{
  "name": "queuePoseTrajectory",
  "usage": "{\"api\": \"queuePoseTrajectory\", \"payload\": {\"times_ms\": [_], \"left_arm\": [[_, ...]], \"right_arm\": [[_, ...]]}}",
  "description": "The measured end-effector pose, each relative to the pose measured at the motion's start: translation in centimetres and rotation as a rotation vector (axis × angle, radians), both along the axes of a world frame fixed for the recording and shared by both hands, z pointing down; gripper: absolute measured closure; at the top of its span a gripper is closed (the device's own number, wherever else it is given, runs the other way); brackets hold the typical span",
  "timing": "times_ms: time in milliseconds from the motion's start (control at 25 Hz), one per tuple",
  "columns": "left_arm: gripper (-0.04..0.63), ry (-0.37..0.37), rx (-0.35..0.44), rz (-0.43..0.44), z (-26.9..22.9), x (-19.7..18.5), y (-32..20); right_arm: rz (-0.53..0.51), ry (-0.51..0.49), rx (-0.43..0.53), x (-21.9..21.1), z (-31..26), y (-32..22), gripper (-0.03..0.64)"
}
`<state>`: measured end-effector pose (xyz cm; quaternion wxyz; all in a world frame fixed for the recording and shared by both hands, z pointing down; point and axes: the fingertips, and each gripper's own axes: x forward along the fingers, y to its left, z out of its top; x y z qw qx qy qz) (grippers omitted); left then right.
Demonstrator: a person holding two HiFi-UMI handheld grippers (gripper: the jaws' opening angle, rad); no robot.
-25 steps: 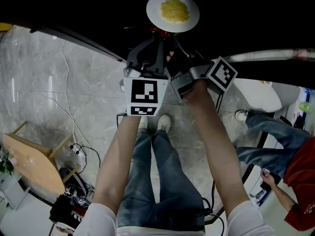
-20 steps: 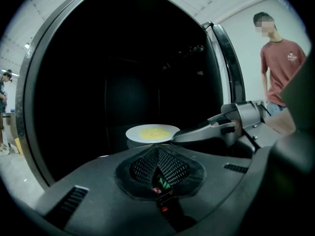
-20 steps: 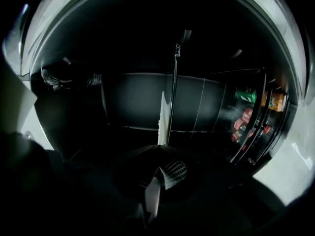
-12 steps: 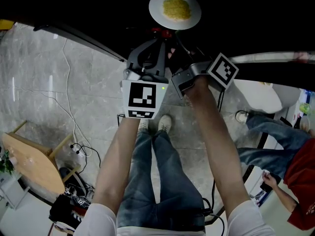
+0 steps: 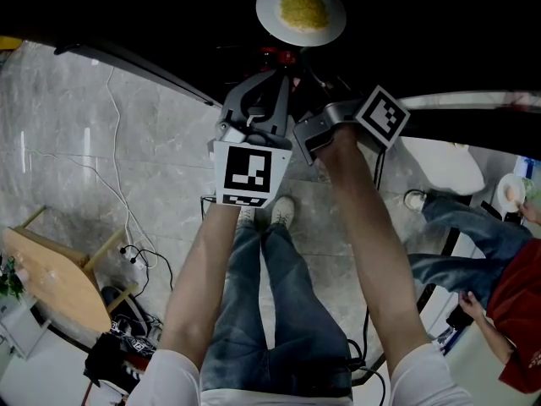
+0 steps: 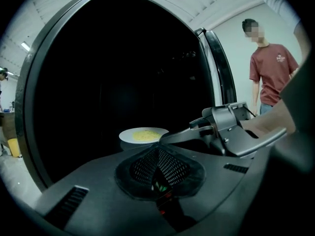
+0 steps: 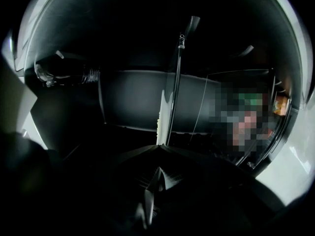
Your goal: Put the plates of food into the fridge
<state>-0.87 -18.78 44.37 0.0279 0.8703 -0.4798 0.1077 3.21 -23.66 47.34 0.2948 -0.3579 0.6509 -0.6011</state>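
One plate (image 5: 270,13) of yellow food (image 5: 303,8) is clamped in the right hand-held gripper (image 7: 160,147); the left hand-held gripper (image 6: 157,151) is closed, empty.

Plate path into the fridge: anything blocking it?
Nothing visible. The right tongs grip the plate by its rim, at the dark, open fridge. The left tongs, shut and empty, sit short of the plate, off its path. Inside is too dark to check shelf space.
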Motion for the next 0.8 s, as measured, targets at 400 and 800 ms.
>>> {"api": "queuePoseTrajectory", "payload": {"times_ms": [400,800], "left_arm": [[0.588,0.012,-0.007,-0.017,0.04,-0.59,0.15],[0.588,0.033,-0.031,-0.022,0.35,-0.79,-0.16]], "right_arm": [[0.001,0.025,-0.01,0.03,0.15,-0.05,0.606],[0.0,0.045,-0.014,-0.05,0.36,-0.14,0.606]]}}
